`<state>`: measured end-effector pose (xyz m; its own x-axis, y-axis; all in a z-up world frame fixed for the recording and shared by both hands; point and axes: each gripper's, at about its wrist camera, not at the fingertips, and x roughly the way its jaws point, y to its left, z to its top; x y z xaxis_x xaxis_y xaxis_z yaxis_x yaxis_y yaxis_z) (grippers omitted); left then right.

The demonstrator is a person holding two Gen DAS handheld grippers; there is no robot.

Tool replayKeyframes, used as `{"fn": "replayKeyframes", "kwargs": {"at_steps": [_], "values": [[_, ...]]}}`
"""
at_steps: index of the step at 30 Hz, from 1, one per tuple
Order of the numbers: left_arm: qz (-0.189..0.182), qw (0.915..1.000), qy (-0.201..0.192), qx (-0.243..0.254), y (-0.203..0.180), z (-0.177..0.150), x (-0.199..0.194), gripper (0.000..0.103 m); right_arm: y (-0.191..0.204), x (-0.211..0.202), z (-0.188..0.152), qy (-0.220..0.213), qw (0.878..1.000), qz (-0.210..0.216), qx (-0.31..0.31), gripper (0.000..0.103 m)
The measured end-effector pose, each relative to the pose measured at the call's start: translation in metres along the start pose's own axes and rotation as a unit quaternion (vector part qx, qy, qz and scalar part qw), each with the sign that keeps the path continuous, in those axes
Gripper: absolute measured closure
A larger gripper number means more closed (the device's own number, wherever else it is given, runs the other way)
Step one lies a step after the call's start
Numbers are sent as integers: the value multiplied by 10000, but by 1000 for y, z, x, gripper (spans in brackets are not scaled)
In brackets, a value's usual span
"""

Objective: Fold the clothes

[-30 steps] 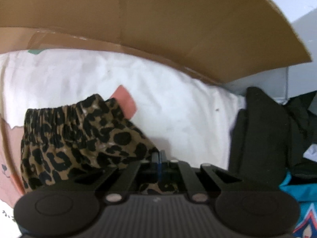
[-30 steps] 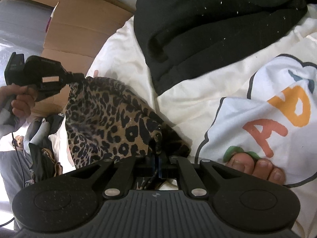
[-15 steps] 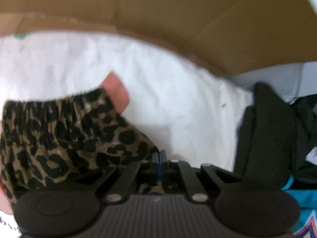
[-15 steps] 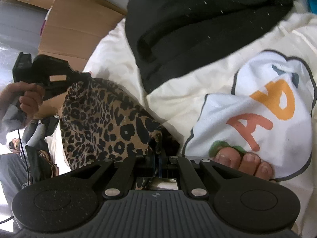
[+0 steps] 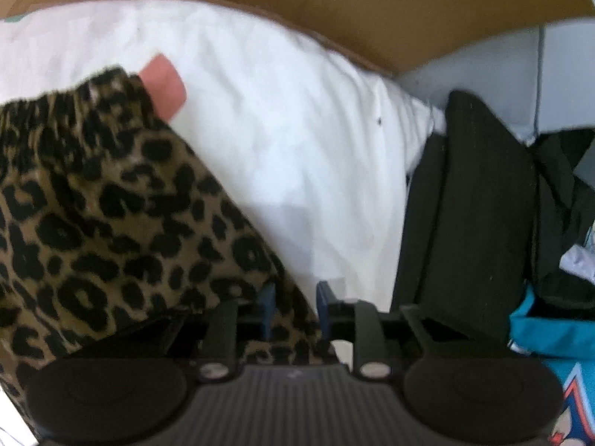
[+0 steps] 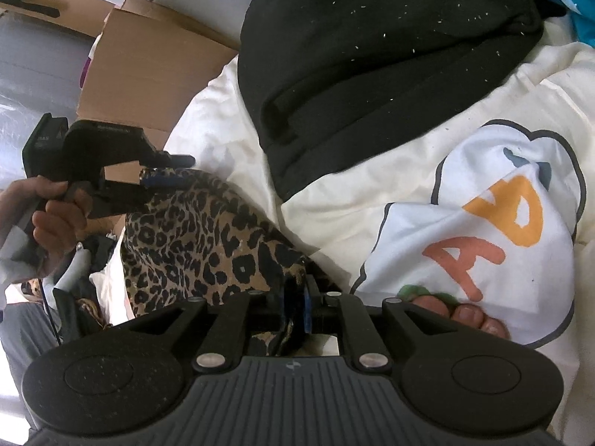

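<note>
A leopard-print garment with an elastic waistband lies on the white bedding. One corner of it runs between the blue pads of my left gripper, whose jaws are opening with a clear gap. In the right wrist view the left gripper sits at the garment's far corner, held by a person's hand. My right gripper is at the near corner. Its jaws are opening too, with a fold of the fabric still between the parted pads.
A folded black garment lies on the bed beyond the leopard piece, also in the left wrist view. A white printed cloth with orange letters and a person's toes sit at right. Cardboard borders the bed; a teal garment lies far right.
The left gripper came down toward the bedding with the garment corner, and its pads went from pressed together to apart. The right gripper stayed put, and its pads parted slightly.
</note>
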<state>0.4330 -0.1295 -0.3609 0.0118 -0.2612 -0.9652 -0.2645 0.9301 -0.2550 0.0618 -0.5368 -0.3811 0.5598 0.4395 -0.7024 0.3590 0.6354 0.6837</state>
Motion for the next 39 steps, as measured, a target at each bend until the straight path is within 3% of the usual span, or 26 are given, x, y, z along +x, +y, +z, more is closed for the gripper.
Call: {"fn": "replayKeyframes", "kwargs": {"at_steps": [11, 13, 15, 19, 24, 33, 36, 39], "values": [[387, 9992, 73, 33, 0, -13, 23, 79, 4, -6, -2, -10, 9997, 105, -210, 101], [416, 9991, 70, -18, 3, -13, 22, 87, 5, -6, -2, 11, 9997, 83, -223, 101], [390, 9992, 53, -4, 3, -12, 19, 103, 6, -6, -3, 32, 9997, 60, -236, 101], [124, 9997, -29, 189, -2, -14, 4, 103, 1, 1, -3, 212, 9996, -101, -142, 101], [-186, 9998, -98, -8, -4, -10, -3, 103, 0, 2, -3, 292, 9995, -121, -64, 98], [-373, 9990, 58, -234, 7, -8, 19, 101, 0, -22, 5, -107, 9996, -236, -78, 97], [-552, 9982, 88, -194, 7, -5, 11, 88, 6, -25, 12, -279, 9994, -140, -152, 97], [-550, 9981, -183, 199, 3, 1, -16, 83, 17, -21, 19, -345, 9990, 33, -266, 97]]}}
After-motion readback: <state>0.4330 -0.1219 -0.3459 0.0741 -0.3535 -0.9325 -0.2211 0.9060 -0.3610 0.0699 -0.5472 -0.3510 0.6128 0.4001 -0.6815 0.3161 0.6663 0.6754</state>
